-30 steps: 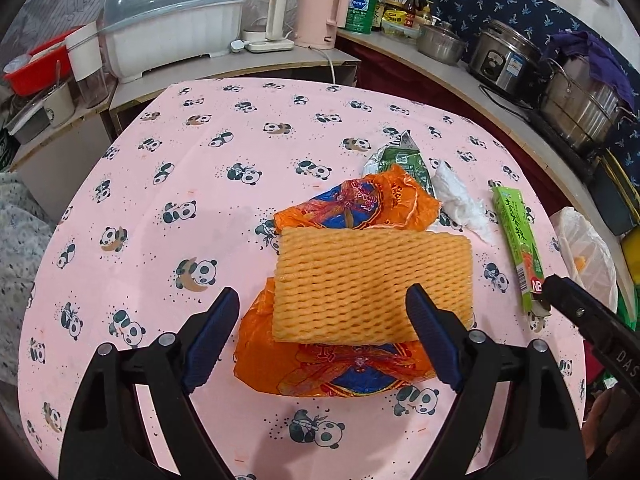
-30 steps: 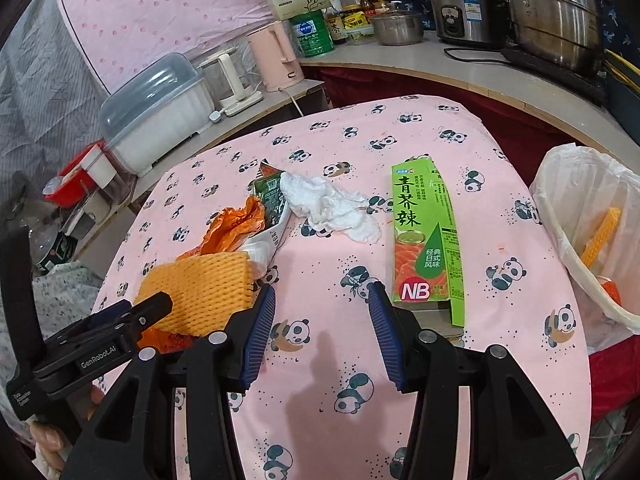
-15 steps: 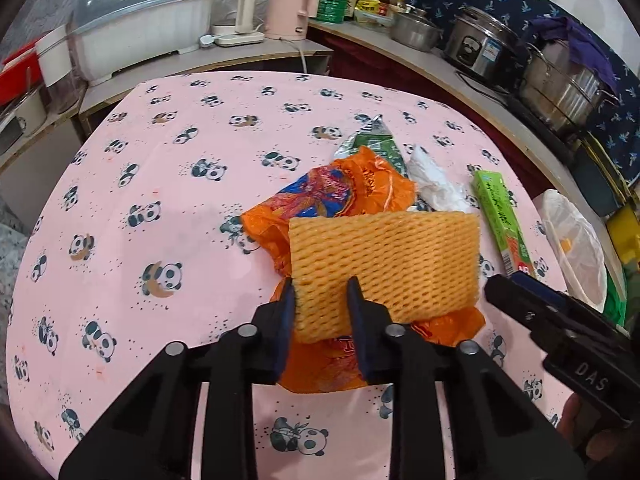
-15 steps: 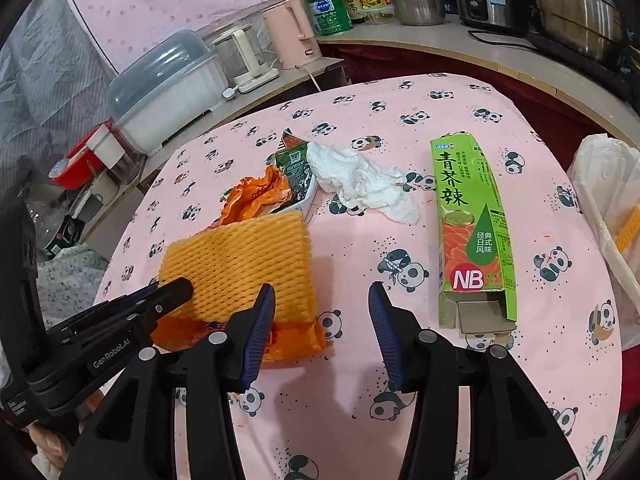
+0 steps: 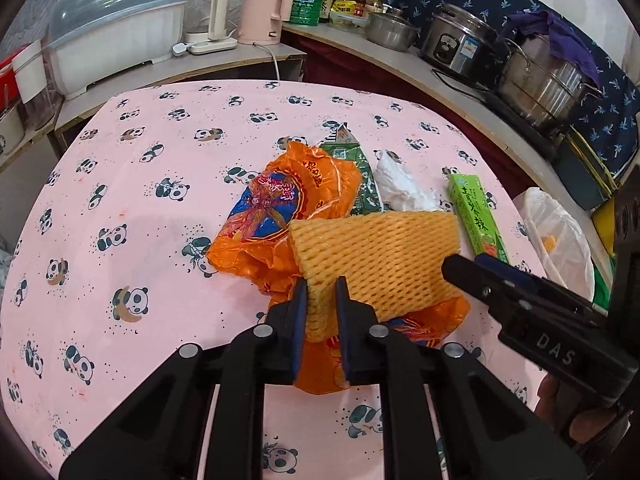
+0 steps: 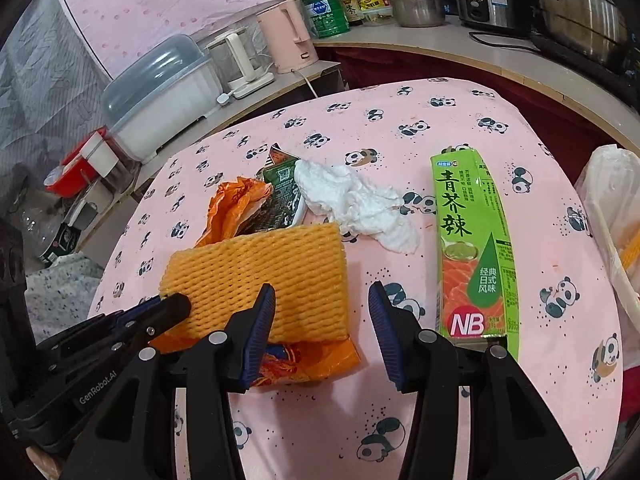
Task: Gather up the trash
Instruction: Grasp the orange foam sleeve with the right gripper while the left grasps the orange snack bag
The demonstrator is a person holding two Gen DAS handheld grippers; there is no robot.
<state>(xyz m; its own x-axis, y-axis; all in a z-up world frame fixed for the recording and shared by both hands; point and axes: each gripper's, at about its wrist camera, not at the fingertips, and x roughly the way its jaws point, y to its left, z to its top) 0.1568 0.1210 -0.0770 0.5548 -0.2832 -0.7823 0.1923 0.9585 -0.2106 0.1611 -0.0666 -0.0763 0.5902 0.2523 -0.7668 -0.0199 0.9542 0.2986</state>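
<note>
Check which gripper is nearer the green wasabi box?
Right. The right gripper hangs open just beside the green wasabi box; the left gripper is farther off, its fingers closing on the orange foam net.

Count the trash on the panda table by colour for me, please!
Orange: 2, foam net and wrapper
Green: 2, box and packet
White: 1, tissue
Total: 5

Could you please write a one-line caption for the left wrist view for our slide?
Left tongs closing on an orange foam net atop an orange wrapper on the panda tablecloth.
</note>
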